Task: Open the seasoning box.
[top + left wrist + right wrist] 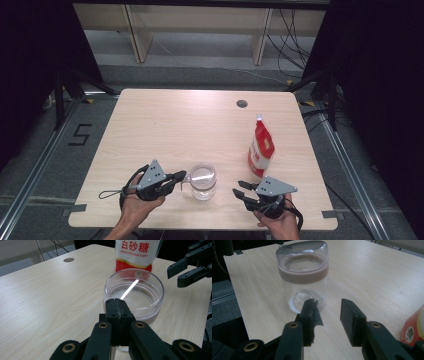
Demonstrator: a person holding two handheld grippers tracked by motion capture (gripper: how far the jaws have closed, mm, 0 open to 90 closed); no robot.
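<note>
A clear glass jar (203,181) with a domed lid stands upright near the front edge of the counter (165,125), between the two claws. The left claw (181,176) is right against the jar's left side; in the left gripper view its jaws are pressed together just at the jar's near rim (133,287), and they appear to pinch something thin there, though what it is cannot be made out. The right claw (239,189) sits to the jar's right, apart from it, jaws spread and empty, pointing toward the jar (303,277).

A red-and-white bag of white sugar (260,149) stands upright behind and to the right of the jar, closer to the right claw than to the left.

The jar's long axis is vertical, and it lies straight ahead of the open right claw, so a sideways approach would likely suit gripping its body or lid.
</note>
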